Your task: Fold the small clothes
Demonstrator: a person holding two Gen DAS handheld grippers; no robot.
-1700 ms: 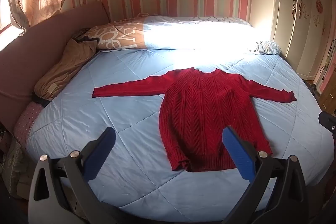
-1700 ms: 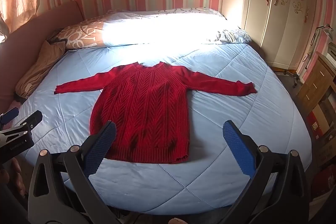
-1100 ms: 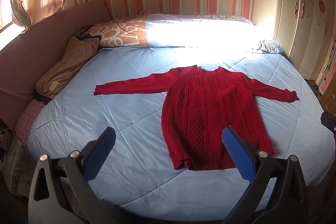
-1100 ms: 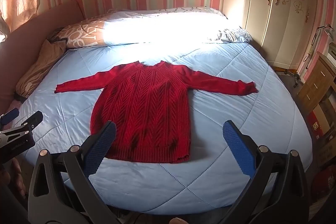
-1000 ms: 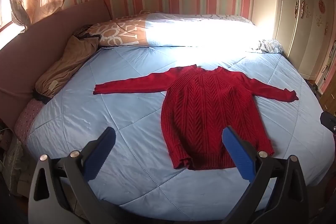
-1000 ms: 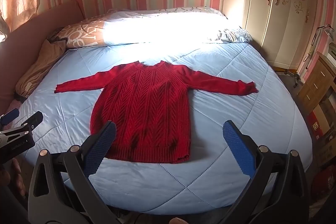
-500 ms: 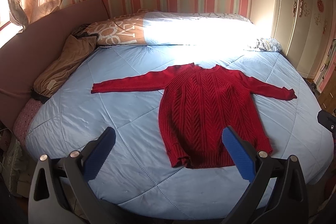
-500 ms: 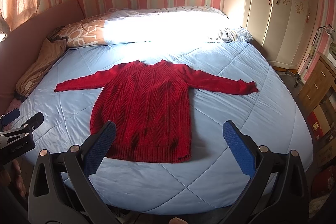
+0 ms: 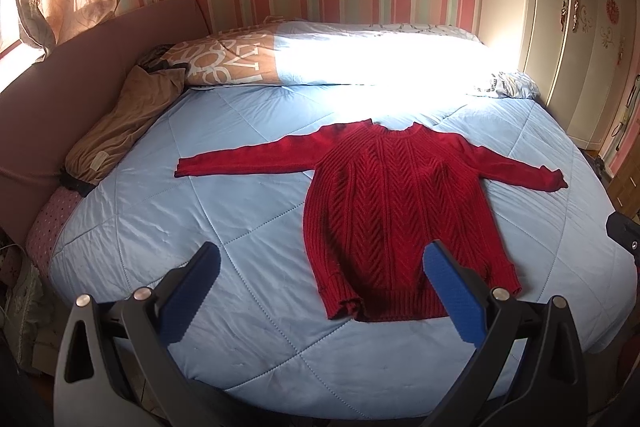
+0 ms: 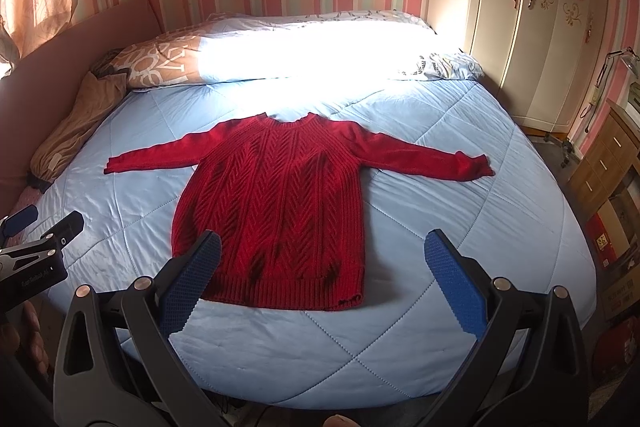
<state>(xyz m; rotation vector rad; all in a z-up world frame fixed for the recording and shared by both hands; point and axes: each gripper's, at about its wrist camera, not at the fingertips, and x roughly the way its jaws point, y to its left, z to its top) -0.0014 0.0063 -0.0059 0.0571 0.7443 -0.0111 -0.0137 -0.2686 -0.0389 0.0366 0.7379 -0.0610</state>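
Observation:
A red cable-knit sweater (image 9: pixel 396 211) lies flat on the light blue quilted bed (image 9: pixel 192 219), front up, both sleeves spread out sideways, hem toward me. It also shows in the right wrist view (image 10: pixel 276 203). My left gripper (image 9: pixel 320 259) is open and empty, held above the near bed edge, left of the hem. My right gripper (image 10: pixel 322 255) is open and empty, above the near edge with its left pad (image 10: pixel 192 279) over the hem's left corner. The left gripper also shows at the left edge of the right wrist view (image 10: pixel 36 227).
Patterned pillows (image 9: pixel 320 55) lie across the head of the bed. A brown garment (image 9: pixel 120 123) lies along the pink headboard side at left. A cream wardrobe (image 10: pixel 540 15) and wooden drawers (image 10: pixel 604 163) stand to the right.
Both grippers have drifted only slightly; the sweater has not moved and both stay open.

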